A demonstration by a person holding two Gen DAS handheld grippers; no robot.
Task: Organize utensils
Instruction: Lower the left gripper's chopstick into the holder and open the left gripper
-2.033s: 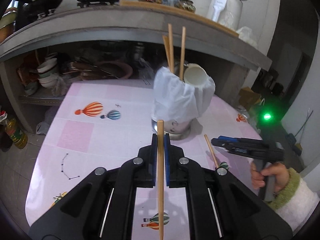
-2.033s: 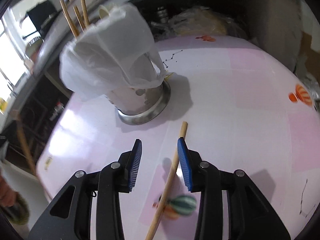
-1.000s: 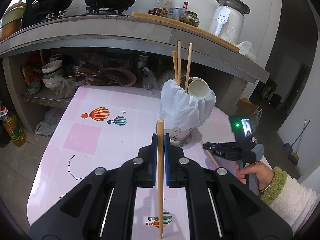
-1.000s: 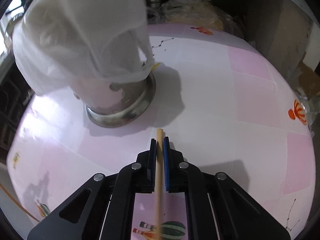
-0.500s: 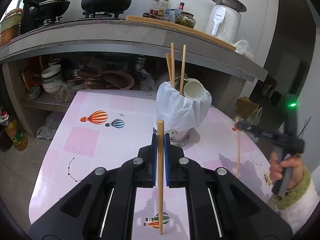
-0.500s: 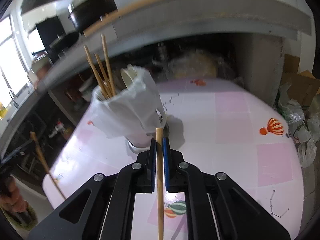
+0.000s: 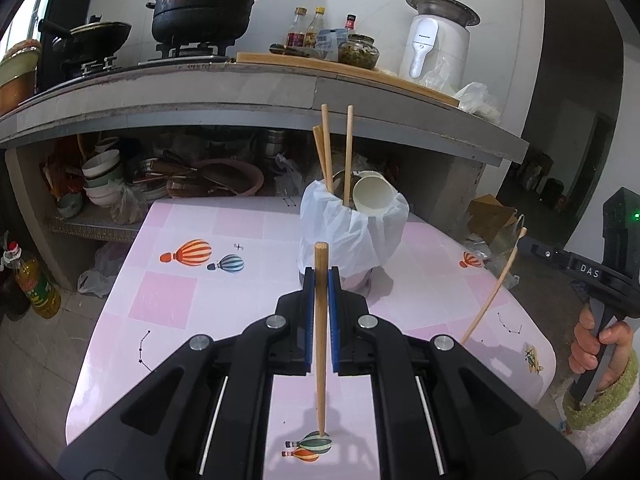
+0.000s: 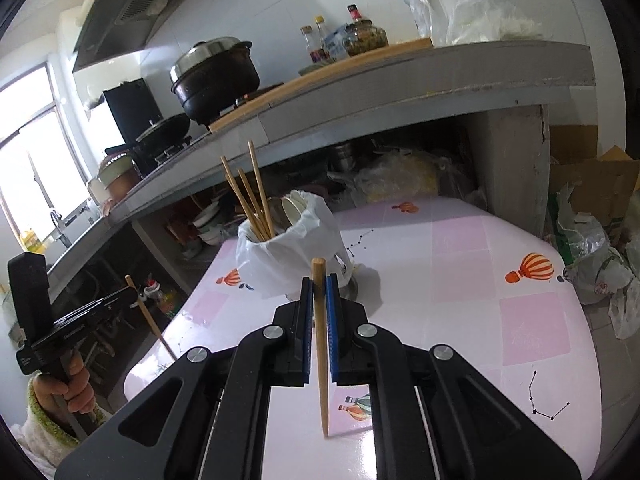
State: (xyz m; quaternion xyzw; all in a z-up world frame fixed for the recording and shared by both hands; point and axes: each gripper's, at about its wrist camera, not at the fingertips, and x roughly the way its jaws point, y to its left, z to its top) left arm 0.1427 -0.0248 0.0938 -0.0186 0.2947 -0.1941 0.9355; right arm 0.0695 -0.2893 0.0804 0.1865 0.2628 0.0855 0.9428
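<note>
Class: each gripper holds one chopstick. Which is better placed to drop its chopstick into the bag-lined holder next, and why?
Probably the left gripper: its chopstick lines up with the holder just ahead. The right gripper sits off to one side with its chopstick.

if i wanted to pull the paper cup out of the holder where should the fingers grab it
Pinch the paper cup by its upper rim, coming from above on the right: it lies tilted, mouth facing out, atop the bag-lined holder, and the chopsticks stand on its left.

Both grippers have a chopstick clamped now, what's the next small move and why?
Probably carry the right gripper forward so its chopstick hangs over the bag-lined holder, thin end down. Three chopsticks already stand there, and the holder sits just ahead of it.
</note>
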